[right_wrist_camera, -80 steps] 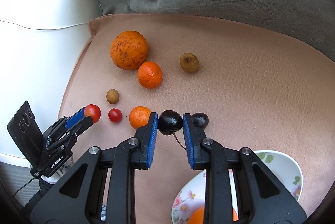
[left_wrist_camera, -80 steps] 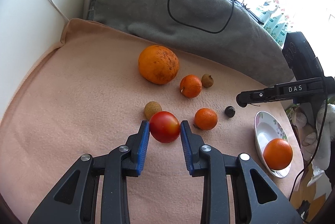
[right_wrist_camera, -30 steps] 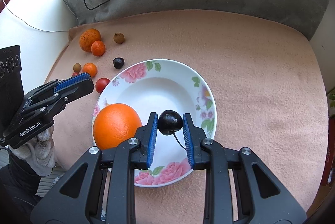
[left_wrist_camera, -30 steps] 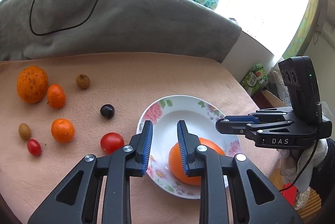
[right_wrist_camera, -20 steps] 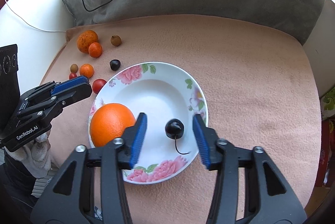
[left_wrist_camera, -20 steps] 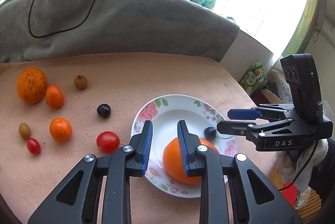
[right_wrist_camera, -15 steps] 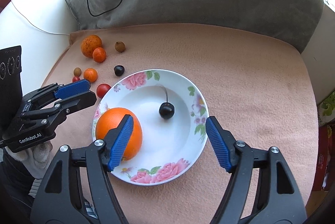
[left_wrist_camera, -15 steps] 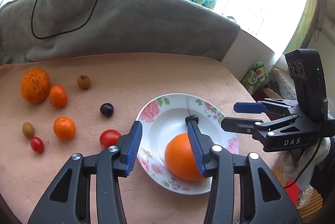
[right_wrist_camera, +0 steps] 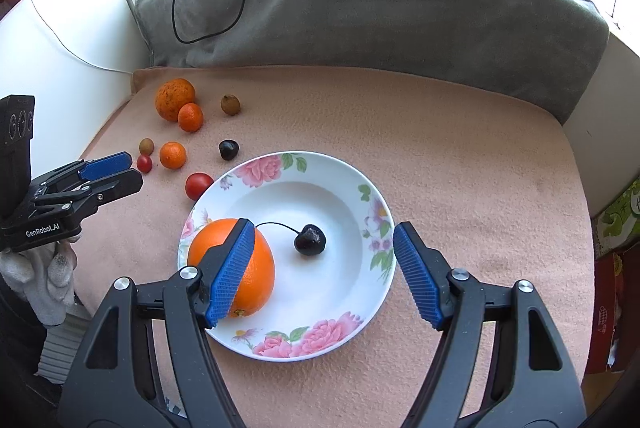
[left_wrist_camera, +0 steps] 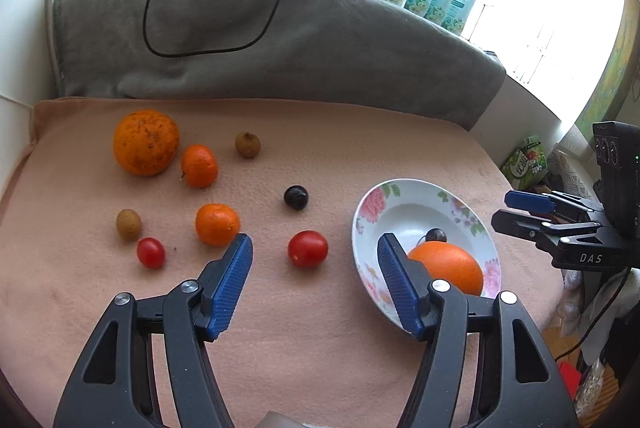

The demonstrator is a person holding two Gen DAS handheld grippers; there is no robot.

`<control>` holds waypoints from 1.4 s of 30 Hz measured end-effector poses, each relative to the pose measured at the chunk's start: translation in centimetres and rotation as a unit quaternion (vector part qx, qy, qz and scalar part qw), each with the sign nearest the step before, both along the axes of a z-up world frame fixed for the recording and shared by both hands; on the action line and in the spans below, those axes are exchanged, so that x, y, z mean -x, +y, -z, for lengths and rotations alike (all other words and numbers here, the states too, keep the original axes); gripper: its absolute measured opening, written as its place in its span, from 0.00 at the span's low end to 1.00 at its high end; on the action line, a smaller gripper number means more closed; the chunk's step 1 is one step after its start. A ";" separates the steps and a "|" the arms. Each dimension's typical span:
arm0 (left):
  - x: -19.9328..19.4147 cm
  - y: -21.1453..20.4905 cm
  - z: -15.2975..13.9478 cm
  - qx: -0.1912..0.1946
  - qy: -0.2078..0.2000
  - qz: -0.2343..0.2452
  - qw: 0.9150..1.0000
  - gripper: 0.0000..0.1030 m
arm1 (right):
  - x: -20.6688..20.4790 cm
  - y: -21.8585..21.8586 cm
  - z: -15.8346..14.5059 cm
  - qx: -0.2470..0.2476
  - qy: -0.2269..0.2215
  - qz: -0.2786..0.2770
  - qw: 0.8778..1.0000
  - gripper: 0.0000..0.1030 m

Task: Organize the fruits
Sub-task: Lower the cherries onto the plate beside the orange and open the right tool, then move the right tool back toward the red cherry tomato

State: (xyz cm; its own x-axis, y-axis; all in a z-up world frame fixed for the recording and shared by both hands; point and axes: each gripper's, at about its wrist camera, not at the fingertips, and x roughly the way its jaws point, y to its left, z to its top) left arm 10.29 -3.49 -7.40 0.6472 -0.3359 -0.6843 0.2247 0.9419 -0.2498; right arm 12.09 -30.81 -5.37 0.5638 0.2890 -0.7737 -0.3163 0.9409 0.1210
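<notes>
A: The right gripper [right_wrist_camera: 324, 268] hangs spread wide over the floral plate [right_wrist_camera: 352, 312], gripping nothing. Its view shows the whole dark cherry [right_wrist_camera: 310, 239], stem curling toward the big orange [right_wrist_camera: 256, 268]; the left view only catches the cherry's top behind that orange.

B: The left gripper [left_wrist_camera: 314, 282] gapes too, empty, with the red tomato [left_wrist_camera: 307, 248] on the pink blanket [left_wrist_camera: 320, 348] ahead. Half a second ago it sat over the plate and less spread.

A: Beyond lie tangerines, longans, a second cherry [left_wrist_camera: 296, 197], then the grey cushion [left_wrist_camera: 280, 40].
</notes>
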 end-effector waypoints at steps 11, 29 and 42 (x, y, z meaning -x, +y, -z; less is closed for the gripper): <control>-0.5 5.7 1.2 -0.013 0.016 -0.068 0.997 0.63 | -0.7 2.9 -2.3 -0.008 -0.045 -0.033 0.998 0.72; -1.5 9.4 1.8 0.008 0.012 -0.089 0.996 0.63 | -6.4 7.6 -3.4 -0.025 0.008 -0.079 0.996 0.83; -2.2 11.8 3.2 0.015 0.024 -0.102 0.994 0.52 | -7.6 12.8 -0.6 0.015 0.068 -0.176 0.982 0.71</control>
